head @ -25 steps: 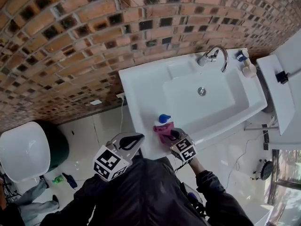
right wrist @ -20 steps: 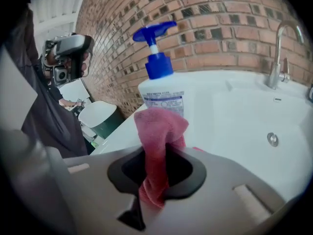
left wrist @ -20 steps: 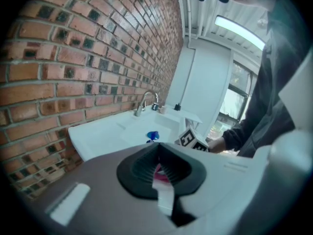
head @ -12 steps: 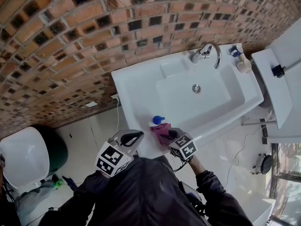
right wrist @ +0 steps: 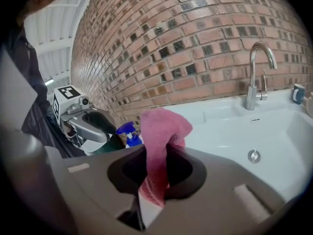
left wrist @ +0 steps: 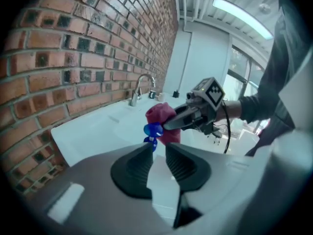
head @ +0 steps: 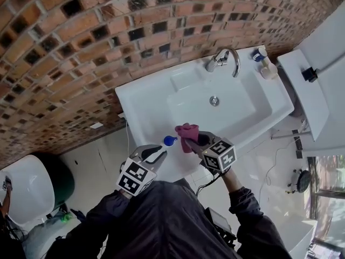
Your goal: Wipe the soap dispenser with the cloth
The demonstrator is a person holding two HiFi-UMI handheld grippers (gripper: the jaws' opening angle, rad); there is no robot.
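Note:
The soap dispenser (head: 170, 140), with its blue pump top, stands on the near left rim of the white sink (head: 141, 98). My left gripper (head: 156, 154) is just in front of it. Its jaws have just been opening and stand apart, with the blue pump (left wrist: 153, 130) right beyond the tips and no pad pressing on it. My right gripper (head: 199, 141) is shut on the pink cloth (head: 186, 134), raised beside and slightly above the pump. In the right gripper view the cloth (right wrist: 161, 131) bunches up out of the jaws, with the dispenser (right wrist: 128, 131) behind it to the left.
A chrome faucet (head: 223, 61) rises at the back of the basin, with a small bottle (head: 264, 65) on the back right corner. A brick wall runs behind the sink. A white cabinet (head: 307, 85) stands at the right, and a white round fixture (head: 21, 190) sits on the floor at the lower left.
The right gripper has lifted the pink cloth up off the dispenser, so the blue pump shows free. The left gripper has come closer to the dispenser and its jaws have parted.

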